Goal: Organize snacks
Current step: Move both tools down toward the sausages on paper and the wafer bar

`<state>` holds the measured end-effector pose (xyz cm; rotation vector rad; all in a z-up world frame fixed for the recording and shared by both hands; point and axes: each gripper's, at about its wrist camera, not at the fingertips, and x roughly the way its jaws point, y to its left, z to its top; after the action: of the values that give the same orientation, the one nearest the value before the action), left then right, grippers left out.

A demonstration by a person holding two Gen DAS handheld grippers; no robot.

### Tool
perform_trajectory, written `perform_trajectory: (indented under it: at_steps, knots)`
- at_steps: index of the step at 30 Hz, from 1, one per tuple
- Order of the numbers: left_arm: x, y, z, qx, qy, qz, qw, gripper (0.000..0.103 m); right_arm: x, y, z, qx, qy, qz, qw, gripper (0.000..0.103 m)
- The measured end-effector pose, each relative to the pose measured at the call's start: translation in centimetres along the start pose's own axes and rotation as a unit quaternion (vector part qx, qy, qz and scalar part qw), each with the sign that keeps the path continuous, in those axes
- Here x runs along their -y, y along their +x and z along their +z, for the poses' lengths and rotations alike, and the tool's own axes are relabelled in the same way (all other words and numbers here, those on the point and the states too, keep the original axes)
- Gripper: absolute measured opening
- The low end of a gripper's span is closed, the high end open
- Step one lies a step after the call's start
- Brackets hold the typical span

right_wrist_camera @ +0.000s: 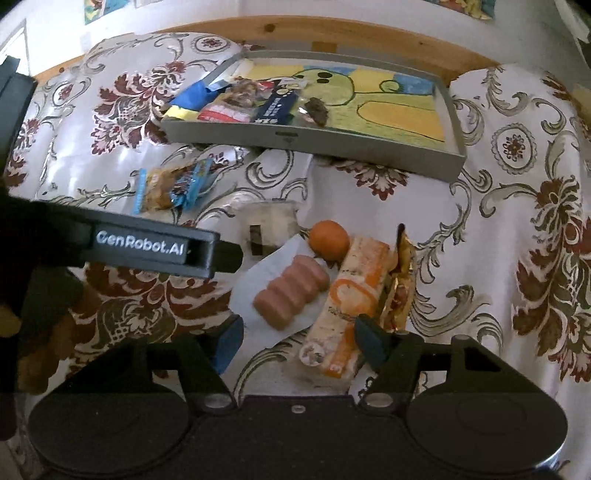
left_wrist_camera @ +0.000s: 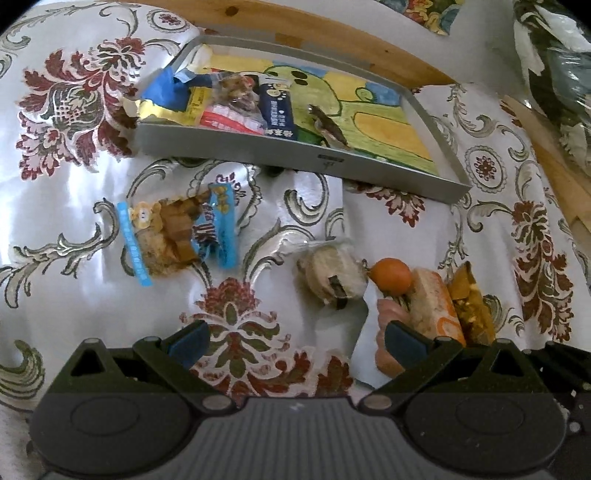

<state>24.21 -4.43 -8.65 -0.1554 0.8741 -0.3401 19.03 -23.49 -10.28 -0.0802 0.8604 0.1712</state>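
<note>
A grey tray (left_wrist_camera: 295,155) (right_wrist_camera: 310,142) with a cartoon-drawing floor holds several wrapped snacks at its left end. Loose on the floral cloth lie a blue-edged biscuit packet (left_wrist_camera: 177,232) (right_wrist_camera: 170,186), a clear-wrapped rice ball (left_wrist_camera: 332,275) (right_wrist_camera: 271,221), an orange (left_wrist_camera: 392,275) (right_wrist_camera: 328,240), a pink sausage pack (right_wrist_camera: 291,291), an orange-and-white roll cake pack (left_wrist_camera: 436,302) (right_wrist_camera: 351,302) and a gold-wrapped snack (left_wrist_camera: 471,299) (right_wrist_camera: 400,280). My left gripper (left_wrist_camera: 295,343) stands open over the cloth, its right finger by the sausage pack. My right gripper (right_wrist_camera: 299,341) is open, straddling the sausage and cake packs' near ends.
The other gripper's black body marked GenRobot.AI (right_wrist_camera: 140,247) reaches in from the left in the right wrist view. A wooden board edge (left_wrist_camera: 332,33) (right_wrist_camera: 332,35) runs behind the tray. A plastic bag (left_wrist_camera: 554,66) sits at the upper right.
</note>
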Motion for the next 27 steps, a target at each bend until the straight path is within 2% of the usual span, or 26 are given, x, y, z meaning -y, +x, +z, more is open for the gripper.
perform_trajectory:
  at_steps: [4, 6, 10, 12, 14, 17, 21, 24, 27]
  knots:
    - [0.3, 0.1, -0.2, -0.001, 0.004, -0.009, 1.0000, 0.103, 0.1, 0.3, -0.1, -0.001, -0.004, -0.013, 1.000, 0.069]
    - [0.4, 0.1, -0.3, 0.001, 0.006, -0.017, 0.9998, 0.102, 0.5, 0.8, -0.1, -0.014, 0.004, -0.019, 1.000, 0.064]
    - [0.8, 0.2, -0.3, 0.001, 0.013, -0.045, 0.9989, 0.102, 2.4, 1.6, -0.3, -0.040, 0.062, -0.014, 0.997, 0.058]
    - [1.0, 0.4, -0.4, -0.001, 0.016, -0.056, 0.9983, 0.101, 3.0, 1.5, -0.2, -0.038, 0.079, -0.024, 0.996, 0.042]
    - [1.1, 0.5, -0.5, -0.006, 0.019, -0.070, 0.9974, 0.097, 3.6, 1.4, -0.2, -0.034, 0.092, -0.039, 0.994, 0.037]
    - [1.3, 0.7, -0.7, -0.012, 0.024, -0.078, 0.9966, 0.092, 4.4, 1.0, -0.3, -0.031, 0.117, -0.045, 0.992, 0.037]
    - [1.7, 1.0, -1.0, -0.011, 0.040, -0.094, 0.9948, 0.086, 4.8, 0.4, -0.2, -0.023, 0.120, -0.062, 0.991, 0.036]
    - [2.4, 1.6, -1.1, -0.015, 0.054, -0.104, 0.9930, 0.079, 5.0, 0.1, -0.2, -0.020, 0.124, -0.063, 0.990, 0.036]
    - [2.7, 2.5, -1.1, -0.027, 0.046, -0.123, 0.9909, 0.067, 5.0, 0.1, -0.3, -0.025, 0.126, -0.062, 0.990, 0.036]
